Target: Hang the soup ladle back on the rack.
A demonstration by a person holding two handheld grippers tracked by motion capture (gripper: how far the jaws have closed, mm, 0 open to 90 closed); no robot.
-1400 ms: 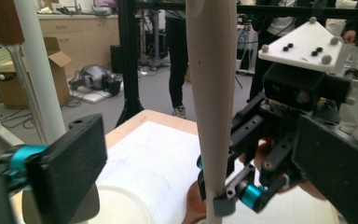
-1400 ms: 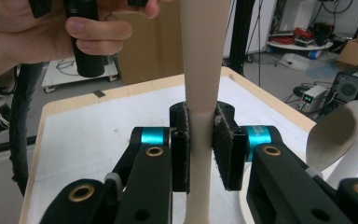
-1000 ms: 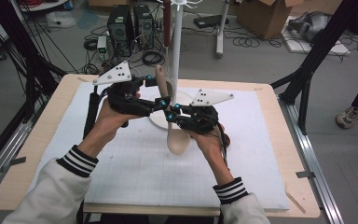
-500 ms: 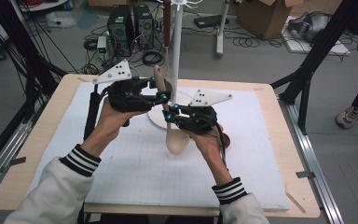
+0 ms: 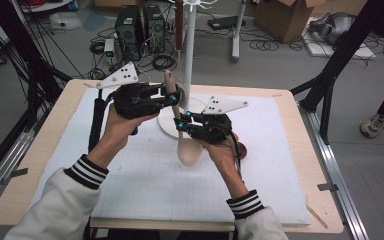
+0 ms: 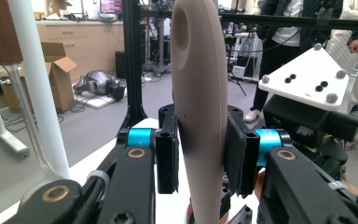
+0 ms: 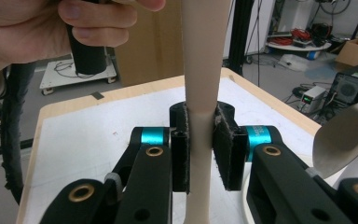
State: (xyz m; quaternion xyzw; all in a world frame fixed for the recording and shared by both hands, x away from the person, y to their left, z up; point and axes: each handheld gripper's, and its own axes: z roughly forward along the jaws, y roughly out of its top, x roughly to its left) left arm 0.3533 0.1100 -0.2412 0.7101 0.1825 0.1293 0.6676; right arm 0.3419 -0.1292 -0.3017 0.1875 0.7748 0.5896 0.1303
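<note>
So the spoon (image 5: 187, 145) sits dead centre in the high view, standing nearly upright with its bowl down near the white mat (image 5: 130, 175) and the handle tip poking up beside the white pole (image 5: 189, 55) of the rack. Both grippers have hold of it. The right gripper (image 5: 180, 125), just right of centre, pinches the handle low down, a bit above the bowl. In the right gripper view the pale handle runs straight up the middle of the frame, with both pads squeezed tight against it.

The left gripper (image 5: 172, 97), up and left of that, has the handle near its top end. Its jaws have just been closing, and in the left gripper view the wide end of the handle stands between the two pads with both pressed against it. The hanging hole shows at the top of that frame.

A round white base (image 5: 167, 120) lies behind the spoon.
</note>
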